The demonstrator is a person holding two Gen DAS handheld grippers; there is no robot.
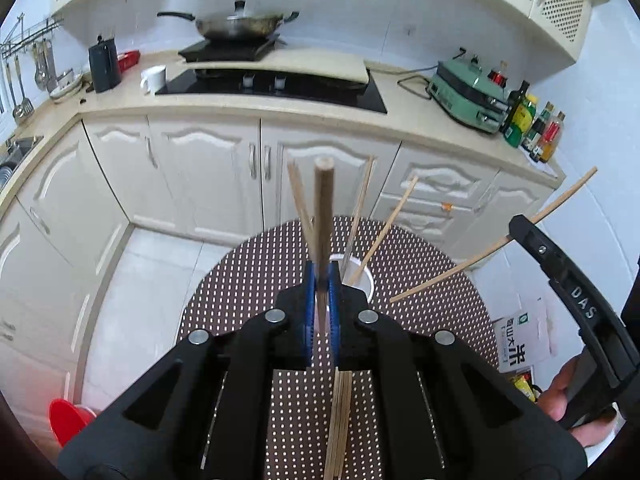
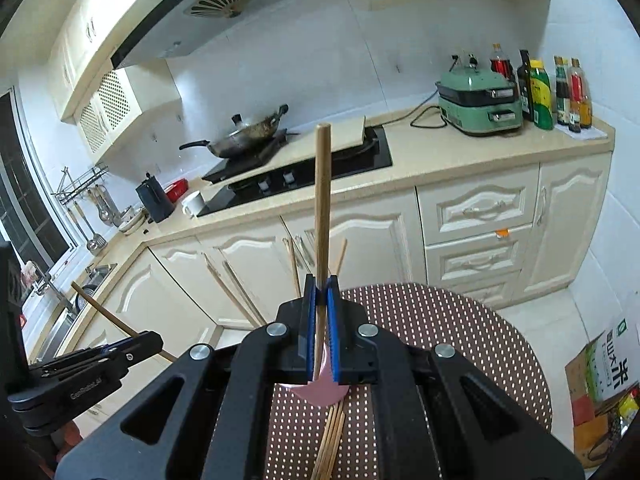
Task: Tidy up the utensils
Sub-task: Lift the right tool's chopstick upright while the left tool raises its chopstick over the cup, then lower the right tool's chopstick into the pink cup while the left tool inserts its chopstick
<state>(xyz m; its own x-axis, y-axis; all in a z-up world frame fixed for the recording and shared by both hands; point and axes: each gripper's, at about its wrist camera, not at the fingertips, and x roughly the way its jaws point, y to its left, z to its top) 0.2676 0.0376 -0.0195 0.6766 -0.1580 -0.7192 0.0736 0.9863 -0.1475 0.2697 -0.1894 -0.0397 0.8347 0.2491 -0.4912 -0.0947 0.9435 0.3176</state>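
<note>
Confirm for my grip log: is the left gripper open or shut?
Shut. In its wrist view the left gripper clamps a brown wooden stick between its blue pads.

- Between the left gripper (image 1: 321, 276) pads: a matt, dark brown wooden stick (image 1: 322, 208).
- Pads (image 1: 308, 300): blue ribbed plastic on matt black plastic bodies with shiny metal bolts.
- Beneath the fingers: pale, bare wooden chopsticks (image 1: 340, 420) on a dotted brown tablecloth (image 1: 248, 292).
- Behind them: a glossy white cup (image 1: 362, 276).
</note>
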